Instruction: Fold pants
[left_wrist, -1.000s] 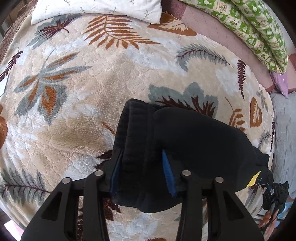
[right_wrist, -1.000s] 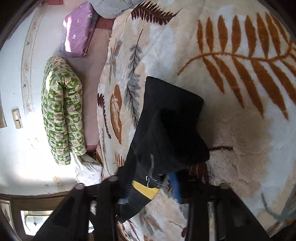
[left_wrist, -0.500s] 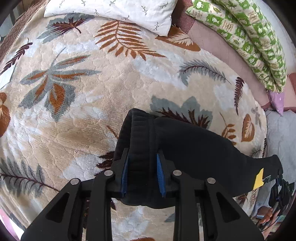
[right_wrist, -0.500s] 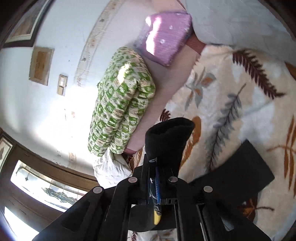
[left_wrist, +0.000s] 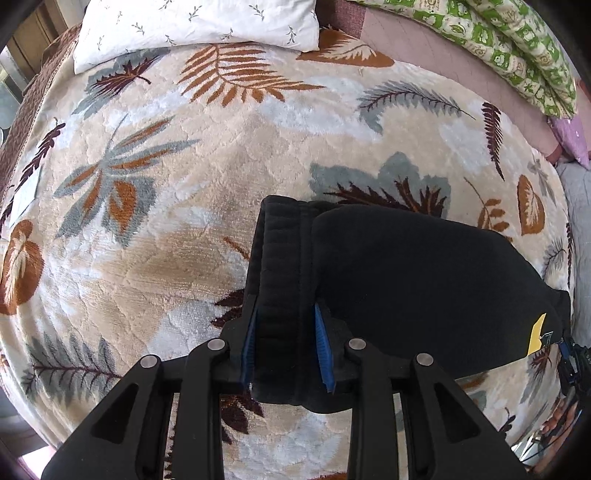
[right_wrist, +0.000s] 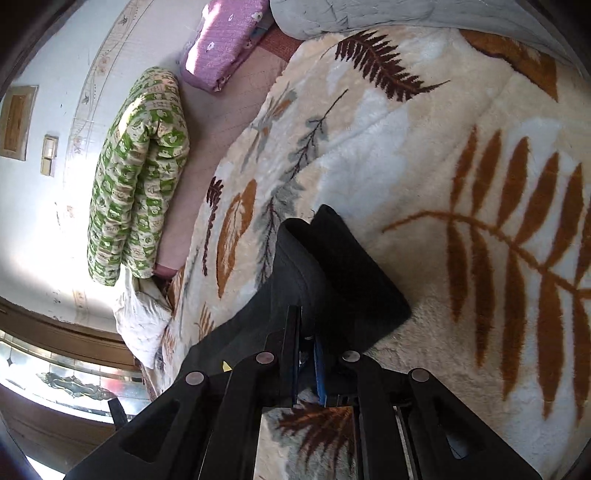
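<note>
Black pants (left_wrist: 406, 280) lie on the bed, spread over a cream plush blanket (left_wrist: 207, 192) printed with rust, grey and maroon leaves. The left tongs (left_wrist: 286, 338) point steeply down at the ribbed waistband (left_wrist: 280, 258); the blue pads (left_wrist: 320, 343) bracket this thick band, pressing it on both sides while the jaws ease slightly wider. The cloth runs from there to the right, ending near a yellow tag (left_wrist: 536, 332). The right tongs (right_wrist: 306, 363) are nearly closed, pinching a thin fold of the same black fabric (right_wrist: 332, 273), which rises in a hump ahead of the fingers. A white leaf-sprigged pillow (left_wrist: 199, 26) lies at the blanket's far edge. A green patterned quilt (right_wrist: 136, 173), folded, rests against the wall, with a purple cushion (right_wrist: 221, 40) beside it.
</note>
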